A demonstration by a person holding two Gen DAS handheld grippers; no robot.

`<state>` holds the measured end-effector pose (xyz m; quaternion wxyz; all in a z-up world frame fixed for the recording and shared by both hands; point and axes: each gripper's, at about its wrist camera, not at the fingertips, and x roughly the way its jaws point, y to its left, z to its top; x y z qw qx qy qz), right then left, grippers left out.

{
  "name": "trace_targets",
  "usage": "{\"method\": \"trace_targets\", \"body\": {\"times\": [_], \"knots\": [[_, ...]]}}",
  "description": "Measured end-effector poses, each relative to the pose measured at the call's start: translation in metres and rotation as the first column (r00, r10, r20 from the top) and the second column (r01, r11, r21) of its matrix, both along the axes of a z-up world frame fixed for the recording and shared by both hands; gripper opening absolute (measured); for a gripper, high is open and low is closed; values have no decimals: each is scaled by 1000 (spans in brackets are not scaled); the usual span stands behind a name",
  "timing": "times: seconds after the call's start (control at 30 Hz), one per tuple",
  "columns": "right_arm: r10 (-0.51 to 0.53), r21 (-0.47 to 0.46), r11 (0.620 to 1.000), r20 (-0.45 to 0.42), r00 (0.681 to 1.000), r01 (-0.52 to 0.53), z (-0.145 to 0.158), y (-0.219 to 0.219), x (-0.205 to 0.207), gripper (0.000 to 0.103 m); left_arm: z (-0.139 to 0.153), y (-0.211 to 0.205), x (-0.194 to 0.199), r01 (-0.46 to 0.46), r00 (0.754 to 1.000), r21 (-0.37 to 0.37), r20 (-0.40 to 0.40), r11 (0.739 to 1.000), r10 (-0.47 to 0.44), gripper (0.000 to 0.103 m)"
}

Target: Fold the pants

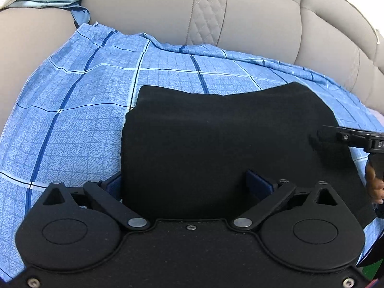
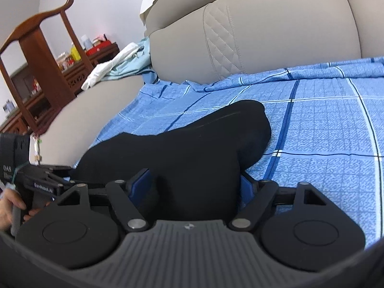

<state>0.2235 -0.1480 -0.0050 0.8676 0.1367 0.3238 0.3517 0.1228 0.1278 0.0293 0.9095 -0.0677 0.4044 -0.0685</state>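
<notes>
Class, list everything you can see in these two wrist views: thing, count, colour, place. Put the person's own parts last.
Pants: one, black, folded on the sheet.
Sheet: one, blue checked, spread over the sofa seat.
Sofa: one, beige, behind and under the sheet.
Clothes pile: light blue and white, on the sofa arm.
Chair: one, brown wood, far left.
Sideboard: one, dark wood, cluttered with small items.
Left tongs: black, blue pads, open astride the pants.
Right tongs: black, blue pads, pants between them.
Hand: one, holding the left tongs' handle.

Black pants [image 1: 216, 139], folded, lying on checked sheet [image 1: 72, 110]
</notes>
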Motion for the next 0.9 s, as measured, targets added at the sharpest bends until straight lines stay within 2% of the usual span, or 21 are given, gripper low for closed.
{"method": "trace_targets", "body": {"times": [0.1,0.13,0.2,0.27,0.3,0.33,0.37,0.43,0.5,0.67,0.83,0.9], "knots": [[-7,29,1000,-16,1000,8,-1,-1,4,72,2,9,2,-15,1000,-65,-5,998,15,97],[-10,41,999,-22,1000,11,-2,-1,5,71,2,14,3,-23,1000,-100,-8,995,22,101],[-17,71,997,-40,999,20,-4,-1,8,68,3,24,8,-59,998,-188,-21,980,56,102],[-33,95,995,-61,998,39,-6,0,13,62,3,29,10,-93,996,-229,-30,969,88,100],[-48,99,994,-72,996,55,-7,1,15,53,5,28,9,-110,994,-209,-27,972,107,89],[-69,94,993,-81,994,77,-8,2,16,37,7,25,8,-120,993,-159,-20,980,118,69],[-97,89,990,-95,991,106,-9,3,18,31,9,22,5,-121,993,-116,-6,986,121,63],[-121,111,985,-118,986,134,-10,1,20,23,14,19,-1,-132,991,-110,22,985,135,51],[-151,94,982,-105,983,161,-6,3,18,21,20,15,0,-140,989,-88,46,986,144,47],[-261,31,965,10,965,261,14,-2,18,18,35,-7,25,-125,988,-61,83,990,130,36],[-383,17,924,20,924,383,24,-33,42,16,47,-40,78,-71,989,-105,122,992,84,13],[-424,12,906,23,906,423,30,-48,54,16,52,-57,102,-50,990,-115,126,992,64,13]]}}
